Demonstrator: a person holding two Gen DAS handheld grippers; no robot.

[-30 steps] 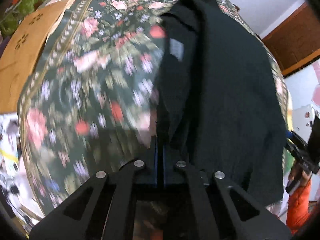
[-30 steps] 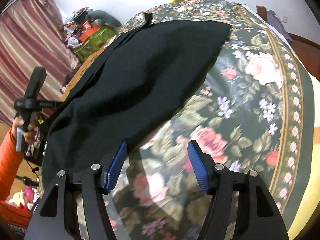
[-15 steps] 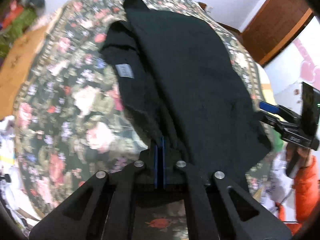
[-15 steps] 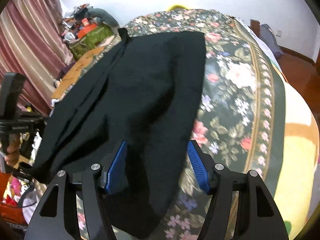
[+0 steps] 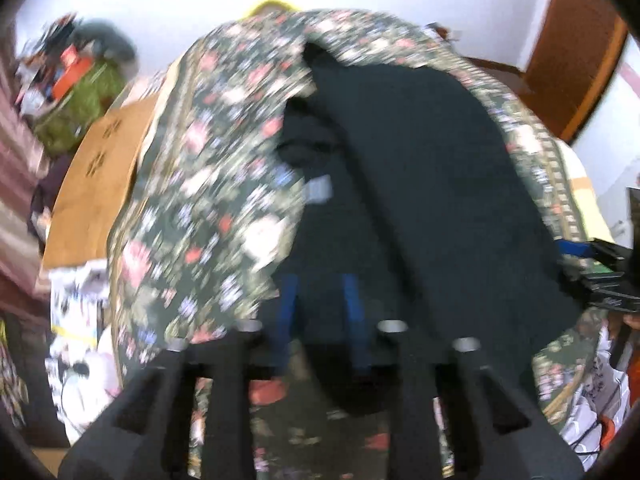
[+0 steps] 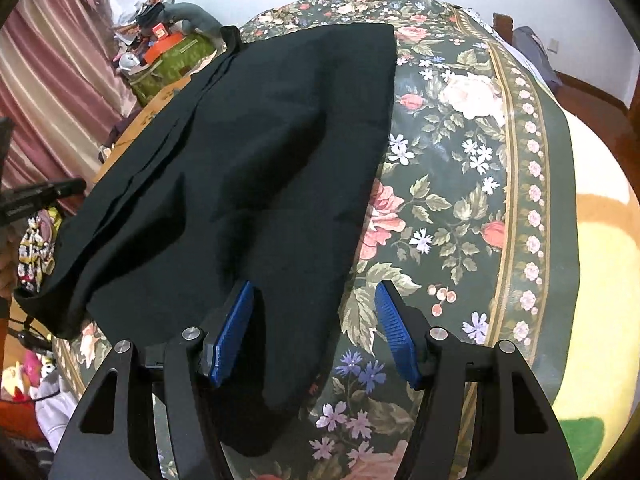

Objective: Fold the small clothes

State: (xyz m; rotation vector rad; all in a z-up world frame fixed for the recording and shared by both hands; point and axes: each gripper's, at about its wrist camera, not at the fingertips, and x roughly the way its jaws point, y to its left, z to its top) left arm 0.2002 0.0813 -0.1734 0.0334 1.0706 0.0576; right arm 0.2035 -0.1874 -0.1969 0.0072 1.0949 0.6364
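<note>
Garment: a black garment (image 6: 256,168) lies spread on a floral bedspread (image 6: 460,184). In the right wrist view it runs from 12 o'clock down to 6 o'clock, mostly left of centre.
Garment folds: long creases run along its left side, and its lower left corner hangs over the bed edge at 9 o'clock.
Label: in the blurred left wrist view, a small pale tag (image 5: 318,190) shows on the dark cloth near the centre.
Right gripper: the right gripper (image 6: 316,334) sits at 6 o'clock with its blue pads spread wide and nothing between them gripped. The left pad (image 6: 232,336) rests over the black cloth; the right pad (image 6: 396,340) is over bare bedspread.
Left gripper: the left gripper (image 5: 320,316) is at 6 o'clock in its own view, its blue pads parted, with black cloth lying between and around them. Motion blur hides whether they touch the fabric.
Surroundings: a cardboard box (image 5: 100,184) stands at 9 o'clock beside the bed, and a wooden door (image 5: 576,48) at 2 o'clock.
</note>
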